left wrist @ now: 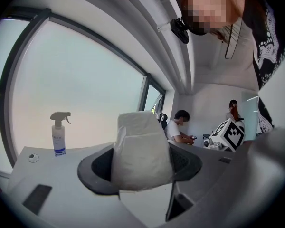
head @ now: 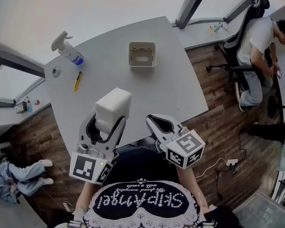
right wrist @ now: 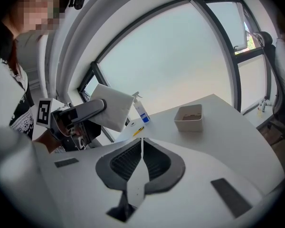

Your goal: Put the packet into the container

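One packet was clamped by left hand-held gripper, lower centre; right hand-held gripper was closed, empty. Carry stage; next needed: reaching container, upper centre.

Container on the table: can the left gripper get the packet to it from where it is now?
Probably yes. The left gripper holds the packet over the near edge of the table. Nothing stands between it and the open-topped container; the spray bottle and yellow tool lie off to the left.
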`<action>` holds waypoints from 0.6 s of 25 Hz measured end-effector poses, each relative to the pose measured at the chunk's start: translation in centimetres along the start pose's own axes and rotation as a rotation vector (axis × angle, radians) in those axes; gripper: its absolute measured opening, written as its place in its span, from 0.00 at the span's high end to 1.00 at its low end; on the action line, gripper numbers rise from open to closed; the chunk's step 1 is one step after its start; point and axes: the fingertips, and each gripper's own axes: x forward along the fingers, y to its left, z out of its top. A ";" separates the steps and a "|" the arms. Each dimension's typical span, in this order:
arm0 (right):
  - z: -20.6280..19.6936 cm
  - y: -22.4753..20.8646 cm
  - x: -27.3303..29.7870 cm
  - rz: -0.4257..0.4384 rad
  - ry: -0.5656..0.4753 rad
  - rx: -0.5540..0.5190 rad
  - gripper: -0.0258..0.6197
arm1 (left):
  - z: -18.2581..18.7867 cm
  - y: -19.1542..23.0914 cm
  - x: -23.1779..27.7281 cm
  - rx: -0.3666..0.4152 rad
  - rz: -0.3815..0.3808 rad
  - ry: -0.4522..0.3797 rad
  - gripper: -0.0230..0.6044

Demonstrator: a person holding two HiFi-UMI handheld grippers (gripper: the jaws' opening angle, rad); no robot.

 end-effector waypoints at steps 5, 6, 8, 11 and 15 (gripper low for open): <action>0.1 0.1 -0.3 -0.015 -0.019 0.005 0.92 | 0.5 0.5 -0.4 0.027 0.004 -0.012 0.52; 0.1 0.0 -0.4 -0.020 -0.023 0.008 0.92 | 0.6 0.6 -0.3 0.034 0.005 -0.015 0.52; 0.0 0.0 -0.7 -0.027 -0.026 0.013 0.92 | 1.0 0.6 -0.1 0.051 0.003 -0.023 0.52; 0.0 0.1 -0.8 -0.030 -0.028 0.018 0.92 | 1.7 0.9 0.4 0.080 -0.007 -0.038 0.52; -0.2 -0.1 -0.8 -0.038 -0.032 0.024 0.92 | 2.5 1.2 1.3 0.107 -0.019 -0.061 0.52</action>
